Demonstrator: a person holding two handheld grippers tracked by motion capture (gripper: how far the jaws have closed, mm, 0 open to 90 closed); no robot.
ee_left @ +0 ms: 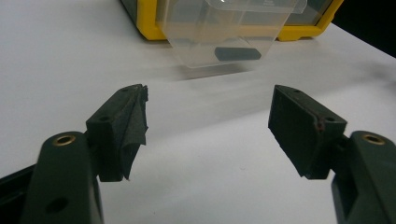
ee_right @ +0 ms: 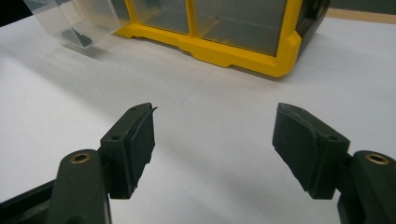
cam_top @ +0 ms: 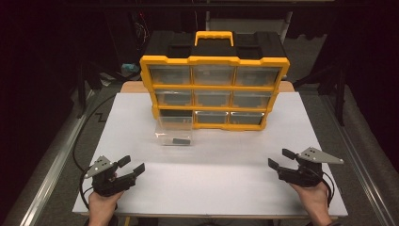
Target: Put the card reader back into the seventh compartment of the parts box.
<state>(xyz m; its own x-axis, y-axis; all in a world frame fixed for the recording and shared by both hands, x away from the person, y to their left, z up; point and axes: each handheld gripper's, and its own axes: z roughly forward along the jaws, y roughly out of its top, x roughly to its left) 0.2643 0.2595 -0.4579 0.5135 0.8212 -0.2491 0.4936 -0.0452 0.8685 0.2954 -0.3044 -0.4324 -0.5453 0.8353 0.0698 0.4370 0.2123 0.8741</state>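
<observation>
White table (cam_top: 211,174) is being occupied by a yellow organizer (cam_top: 214,92), its clear drawer (cam_top: 175,133) pulled out; left gripper (cam_top: 131,165) and right gripper (cam_top: 281,158) are being held with fingers spread, nothing between them.

A yellow-framed plastic drawer cabinet (cam_top: 214,92) stands at the far middle of the white worktop (cam_top: 211,183), its front toward the person. Just before its lower left corner sits a clear plastic drawer (cam_top: 175,133) — pulled out onto the worktop — with a small dark block (cam_top: 179,141) lying in it. Nearer the person, the left gripper (cam_top: 132,165) rests at the near left corner and the right gripper (cam_top: 281,158) at the near right — well apart, the drawer between and beyond them.
</observation>
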